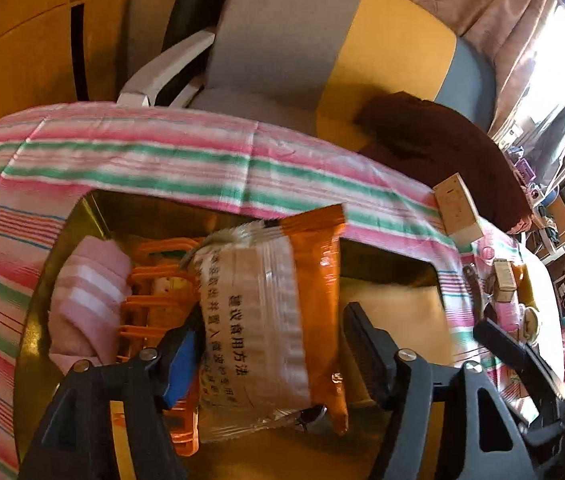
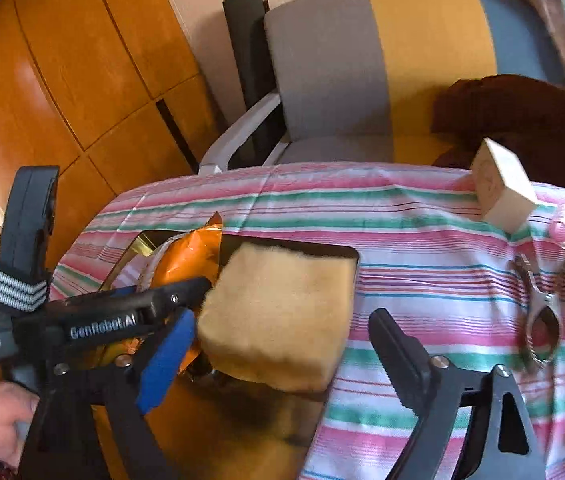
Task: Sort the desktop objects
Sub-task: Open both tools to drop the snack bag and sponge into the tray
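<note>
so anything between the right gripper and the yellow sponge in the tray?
Nothing visible. The right gripper is open with the sponge directly ahead; the left gripper sits at the sponge's left edge, beside the orange packet.

orange packet (image 1: 282,320) hides tray floor; far clutter (image 1: 554,216) (right edge) unreadably small

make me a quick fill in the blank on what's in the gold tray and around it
1. The packet lying in the gold tray between the open left gripper fingers is mostly ____ in colour.
2. The folded towel at the tray's left side is ____.
3. The tablecloth has a ____ pattern.
4. In front of the open right gripper lies a yellow ____.

Missing words: orange; pink; striped; sponge
</note>
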Demonstrator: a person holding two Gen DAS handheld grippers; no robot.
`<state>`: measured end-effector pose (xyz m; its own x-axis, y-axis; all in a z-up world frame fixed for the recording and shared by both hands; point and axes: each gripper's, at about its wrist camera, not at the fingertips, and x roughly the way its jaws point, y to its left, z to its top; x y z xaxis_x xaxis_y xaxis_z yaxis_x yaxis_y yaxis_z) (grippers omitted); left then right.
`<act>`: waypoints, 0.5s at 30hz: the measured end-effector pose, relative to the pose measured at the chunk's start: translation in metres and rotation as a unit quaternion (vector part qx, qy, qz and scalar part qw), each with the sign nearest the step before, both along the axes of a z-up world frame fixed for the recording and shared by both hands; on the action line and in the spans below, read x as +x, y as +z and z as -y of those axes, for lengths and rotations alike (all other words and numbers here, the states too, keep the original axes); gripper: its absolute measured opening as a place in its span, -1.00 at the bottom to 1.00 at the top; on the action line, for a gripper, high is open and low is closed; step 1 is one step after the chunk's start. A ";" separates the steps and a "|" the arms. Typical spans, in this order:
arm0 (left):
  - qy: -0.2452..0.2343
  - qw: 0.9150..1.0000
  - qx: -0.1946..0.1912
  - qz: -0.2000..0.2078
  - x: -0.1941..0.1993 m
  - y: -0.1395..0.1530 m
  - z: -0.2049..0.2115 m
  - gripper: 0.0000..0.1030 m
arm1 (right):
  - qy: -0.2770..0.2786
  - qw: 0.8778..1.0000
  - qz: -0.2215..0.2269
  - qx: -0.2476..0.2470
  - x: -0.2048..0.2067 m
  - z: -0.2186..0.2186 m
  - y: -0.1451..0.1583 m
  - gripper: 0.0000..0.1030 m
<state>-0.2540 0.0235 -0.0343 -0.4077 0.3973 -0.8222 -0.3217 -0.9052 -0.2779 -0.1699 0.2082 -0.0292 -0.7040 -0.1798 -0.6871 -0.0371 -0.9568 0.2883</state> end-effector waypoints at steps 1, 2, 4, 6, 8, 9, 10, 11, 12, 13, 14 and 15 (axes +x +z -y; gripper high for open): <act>0.004 1.000 -0.002 -0.008 0.002 0.005 0.001 0.52 | -0.001 1.000 -0.006 0.000 0.005 -0.001 0.001 0.77; 0.008 1.000 -0.003 -0.016 0.003 0.009 0.001 0.52 | -0.005 1.000 -0.010 0.002 0.011 -0.001 0.002 0.77; 0.010 1.000 0.001 -0.030 0.008 0.018 0.003 0.52 | -0.009 1.000 -0.017 -0.006 0.020 -0.004 0.004 0.77; 0.014 0.999 -0.003 -0.048 0.013 0.025 0.004 0.52 | -0.010 1.000 -0.021 -0.021 0.026 -0.006 0.005 0.77; 0.026 0.997 -0.018 -0.071 0.018 0.030 0.007 0.49 | -0.010 0.999 -0.024 -0.028 0.030 -0.006 0.007 0.76; 0.034 0.996 -0.026 -0.077 0.019 0.030 0.009 0.49 | -0.009 0.999 -0.025 -0.028 0.031 -0.005 0.008 0.75; 0.043 0.995 -0.035 -0.080 0.020 0.030 0.011 0.48 | -0.008 0.999 -0.026 -0.026 0.033 -0.004 0.009 0.74; 0.052 0.994 -0.043 -0.082 0.021 0.029 0.014 0.42 | -0.006 0.999 -0.027 -0.020 0.036 -0.002 0.010 0.72; 0.061 0.993 -0.049 -0.083 0.022 0.028 0.016 0.35 | -0.001 0.999 -0.030 -0.013 0.039 0.000 0.012 0.70; 0.066 0.993 -0.057 -0.084 0.021 0.025 0.017 0.34 | 0.004 0.999 -0.033 -0.006 0.042 0.003 0.014 0.67; 0.065 0.993 -0.064 -0.081 0.021 0.022 0.017 0.32 | 0.011 0.999 -0.035 0.003 0.044 0.007 0.015 0.62; 0.061 0.993 -0.069 -0.074 0.019 0.018 0.015 0.28 | 0.021 0.999 -0.037 0.016 0.045 0.012 0.016 0.53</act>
<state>-0.2346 0.0082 -0.0161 -0.5664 0.2255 -0.7927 -0.2355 -0.9660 -0.1065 -0.1251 0.1965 -0.0133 -0.7447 -0.1897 -0.6399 0.0238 -0.9657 0.2586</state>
